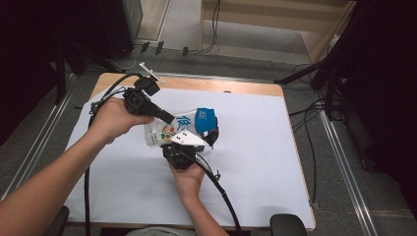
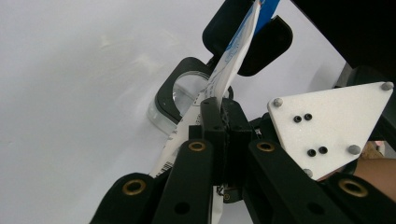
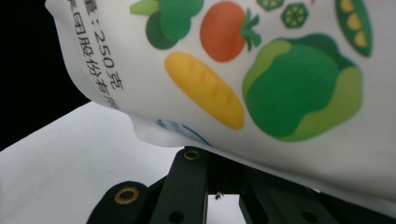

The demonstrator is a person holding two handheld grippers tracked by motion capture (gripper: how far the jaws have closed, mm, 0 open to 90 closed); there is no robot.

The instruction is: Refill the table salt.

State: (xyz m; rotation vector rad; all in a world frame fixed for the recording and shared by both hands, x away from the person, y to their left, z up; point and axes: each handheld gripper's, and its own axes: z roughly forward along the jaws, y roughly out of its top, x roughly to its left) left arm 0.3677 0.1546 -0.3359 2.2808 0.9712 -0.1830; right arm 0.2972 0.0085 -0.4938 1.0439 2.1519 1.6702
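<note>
jaws of both grippers are closed on one soft white pouch printed with vegetables and capped by a blue end. in the left gripper view the left gripper has its two black jaws pressed together on a thin flattened edge of the pouch, which runs up and away from them on edge. farther along that same edge, the right gripper clamps the blue-printed part between its rounded pads. a clear, round, glass-like object in a black frame lies on the white sheet just beyond the left jaws.

in the right gripper view the pouch hangs right over the right jaws, its printed carrot, tomato and green pepper close to the lens; its lower edge drops down between the jaws.

from the high view the pouch is held lifted above the middle of the worktop, lying roughly level, blue end toward the right edge. the left gripper comes in from the left side and grips the pouch's upper left part; the right gripper comes up from the near edge and holds it by the blue end. a white sheet covers most of the worktop.
</note>
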